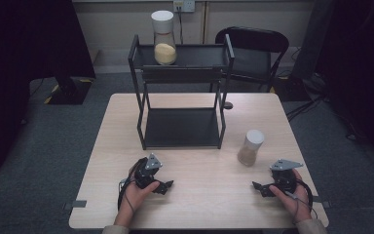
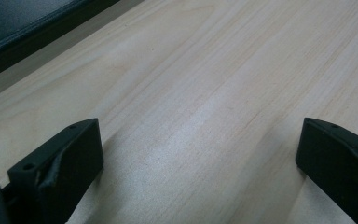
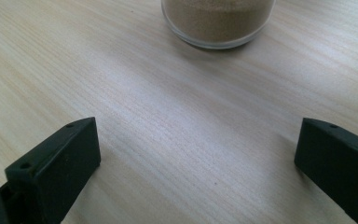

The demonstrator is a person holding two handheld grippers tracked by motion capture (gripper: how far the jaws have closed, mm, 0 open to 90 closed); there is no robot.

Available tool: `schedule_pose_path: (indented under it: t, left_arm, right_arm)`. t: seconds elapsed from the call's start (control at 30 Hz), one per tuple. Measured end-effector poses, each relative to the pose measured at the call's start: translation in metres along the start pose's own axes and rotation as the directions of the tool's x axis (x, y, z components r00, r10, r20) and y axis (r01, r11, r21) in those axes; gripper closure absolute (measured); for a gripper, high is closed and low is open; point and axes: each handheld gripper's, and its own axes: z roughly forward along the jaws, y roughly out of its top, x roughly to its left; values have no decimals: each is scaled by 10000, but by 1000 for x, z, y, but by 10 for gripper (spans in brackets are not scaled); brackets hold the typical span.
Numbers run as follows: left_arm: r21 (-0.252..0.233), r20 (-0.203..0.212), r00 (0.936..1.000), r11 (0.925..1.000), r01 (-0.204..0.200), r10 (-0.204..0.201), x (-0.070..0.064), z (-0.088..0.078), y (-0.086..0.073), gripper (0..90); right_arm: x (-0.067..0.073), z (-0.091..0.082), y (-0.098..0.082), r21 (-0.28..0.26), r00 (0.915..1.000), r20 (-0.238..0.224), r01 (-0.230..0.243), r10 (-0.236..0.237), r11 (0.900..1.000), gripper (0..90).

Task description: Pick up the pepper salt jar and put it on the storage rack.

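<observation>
Both tools resting on wooden surface (image 1: 195,195), jaws wide apart, nothing between. Left tool (image 1: 164,186) near black rack (image 1: 182,127). Right tool (image 1: 259,188) just short of white-capped jar of brown powder (image 1: 250,147), upright, untouched.

The room is dim at its edges, dark to both sides, while soft overhead light falls evenly on the pale wooden table (image 1: 195,195). A faint sheen lies on the wood in both gripper views. The black jaws there look blurred up close, casting soft shadows. The high view is slightly grainy.
</observation>
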Motion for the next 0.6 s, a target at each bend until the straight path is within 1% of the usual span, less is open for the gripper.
schedule_pose_path:
  t: [0.1, 0.2, 0.27, 0.33, 0.5, 0.6]
  left_arm:
    - [-3, -1, 10000, 10000, 2, -2, 0, 0, 0, 0]
    - [2, -2, 10000, 10000, -6, 6, 0, 0, 0, 0]
    - [-7, -2, 10000, 10000, 5, -5, 0, 0, 0, 0]
    - [-6, -2, 10000, 10000, 7, -7, 0, 0, 0, 0]
    - [-3, 1, 10000, 10000, 8, -8, 0, 0, 0, 0]
    - [-12, -5, 10000, 10000, 1, -1, 0, 0, 0, 0]
  right_arm:
    - [-2, 1, 1, -1, 10000, -45, 9, -9, 10000, 0]
    - [-3, 2, 5, 32, 9999, 90, -47, 46, 10000, 23]
    - [-4, 1, 8, -42, 9998, 198, -81, 82, 10000, 14]
    - [-6, 1, 13, -58, 9997, 206, -113, 114, 9999, 15]
    - [-11, 2, 26, -350, 9997, 157, -182, 187, 9992, 14]
    - [-13, 3, 32, -656, 9996, 24, -294, 296, 9974, 14]
